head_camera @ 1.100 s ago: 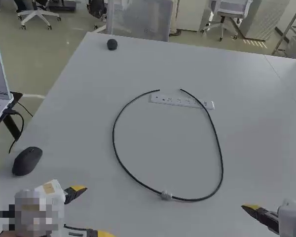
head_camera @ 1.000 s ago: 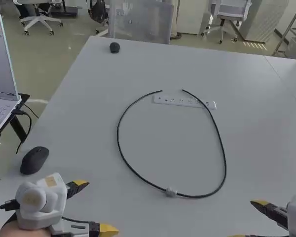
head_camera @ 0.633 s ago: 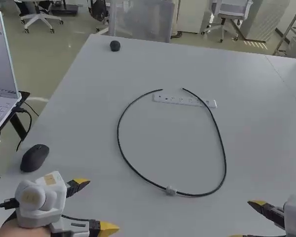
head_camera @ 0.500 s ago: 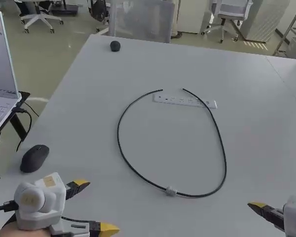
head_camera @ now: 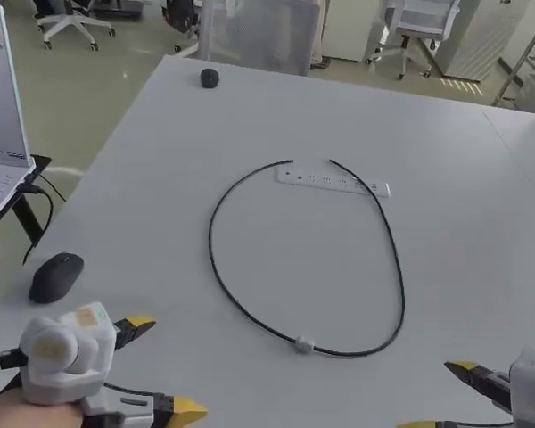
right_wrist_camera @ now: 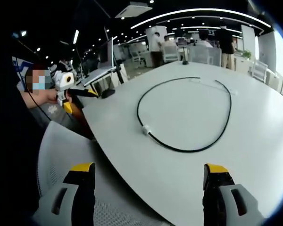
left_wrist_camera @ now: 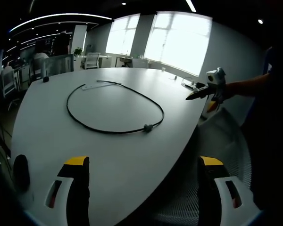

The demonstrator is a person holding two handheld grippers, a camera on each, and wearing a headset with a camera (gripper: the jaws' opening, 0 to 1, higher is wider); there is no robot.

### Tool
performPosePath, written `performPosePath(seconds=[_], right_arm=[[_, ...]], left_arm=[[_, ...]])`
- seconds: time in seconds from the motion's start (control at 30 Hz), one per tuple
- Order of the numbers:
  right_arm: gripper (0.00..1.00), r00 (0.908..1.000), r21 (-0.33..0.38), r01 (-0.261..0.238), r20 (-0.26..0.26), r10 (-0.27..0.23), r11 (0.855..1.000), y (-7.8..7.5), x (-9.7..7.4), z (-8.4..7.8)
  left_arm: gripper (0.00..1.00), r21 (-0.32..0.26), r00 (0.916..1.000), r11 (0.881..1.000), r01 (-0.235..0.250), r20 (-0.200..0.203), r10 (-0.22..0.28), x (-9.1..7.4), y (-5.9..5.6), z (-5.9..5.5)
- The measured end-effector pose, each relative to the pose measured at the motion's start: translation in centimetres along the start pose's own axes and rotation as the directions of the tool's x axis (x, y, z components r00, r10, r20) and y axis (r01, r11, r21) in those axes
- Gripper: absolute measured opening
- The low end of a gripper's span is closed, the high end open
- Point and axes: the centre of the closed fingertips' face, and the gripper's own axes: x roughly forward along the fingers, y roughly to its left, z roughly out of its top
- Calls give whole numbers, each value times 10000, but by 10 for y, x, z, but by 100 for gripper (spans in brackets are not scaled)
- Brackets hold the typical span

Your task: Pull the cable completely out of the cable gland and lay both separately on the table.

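The cable point(head_camera: 210, 259) is seen lying on the white table point(head_camera: 339, 98), well apart from both grippers and farther from the person than they are; the cable gland point(head_camera: 304, 344) is seated on the cable at the near end of its loop, roughly between the two grippers in left-right terms and a little nearer the right one; nothing is touched by either gripper.

The left gripper point(head_camera: 163, 366) is held at the near left edge of the table with its yellow-tipped jaws spread wide and empty; the right gripper point(head_camera: 432, 397) is held at the near right edge, its jaws likewise wide apart with nothing between them.

The cable is thin and black, laid in a single open loop; the gland is a small pale grey piece with the cable passing through it on both sides.

The loop is drawn out from near to far, so its long axis runs away from the person; its two free ends are found at the far side, pointing toward each other with a gap between, just beside a white power strip point(head_camera: 333, 183); the strip's right end is crossed by the right-hand run of the cable. At the gland the cable runs roughly left to right.

A dark mouse point(head_camera: 55, 276) is set on the table's left edge, far from the loop.
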Motion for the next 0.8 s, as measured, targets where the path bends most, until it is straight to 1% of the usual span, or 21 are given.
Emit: performPosePath(seconds=[0.07, 0.13, 0.2, 0.27, 0.43, 0.53, 0.67, 0.77, 0.8], right_arm=[[97, 9999, -144, -123, -15, 123, 9998, 1, 4, 6], [96, 9997, -344, -229, -62, 227, 9991, 1, 9, 13], [95, 9992, -483, -342, -217, 332, 9982, 0, 15, 17], [95, 9985, -651, -489, -275, 472, 9967, 0, 22, 22], [91, 9960, -897, -772, -523, 727, 9930, -2, 36, 28], [89, 9942, -998, -918, -659, 855, 9908, -4, 45, 32], [86, 9921, -1101, -1033, -827, 945, 9885, -8, 54, 39], [82, 9896, -1525, -1183, -991, 1039, 9812, -9, 62, 45], [81, 9886, -1542, -1219, -1064, 1062, 9805, -9, 65, 45]], left_arm=[[96, 87, 10000, 9999, 57, -49, -57, 2, -3, -1], [96, 9, 9998, 10000, 88, -153, -88, 5, -5, -3], [97, -34, 9999, 9999, 95, -118, -95, 9, -6, -3], [97, -107, 9998, 9999, 73, -165, -74, 13, -6, -5], [98, -170, 9992, 9998, 135, -380, -142, 20, -9, -11], [98, -295, 9990, 9994, 186, -391, -197, 25, -10, -13], [98, -270, 9990, 9996, 131, -415, -142, 27, -12, -14], [97, -319, 9991, 9993, 172, -394, -184, 29, -14, -14], [97, -334, 9990, 9993, 158, -407, -172, 29, -13, -14]])
